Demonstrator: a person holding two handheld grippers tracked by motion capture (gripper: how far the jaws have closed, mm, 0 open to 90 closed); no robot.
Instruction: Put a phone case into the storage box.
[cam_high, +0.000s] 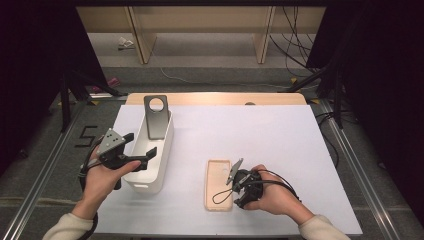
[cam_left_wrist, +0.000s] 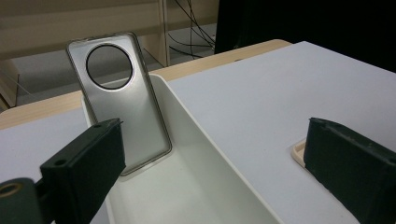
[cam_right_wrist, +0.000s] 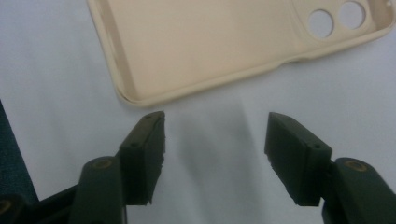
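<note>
Even overhead light; dark surroundings; soft shadows; close views slightly blurred.

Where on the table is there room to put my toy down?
The widest bare patch is the white table top right of the white bin and beyond the beige phone case. It is crowded near the person, around the left gripper and right gripper.
</note>
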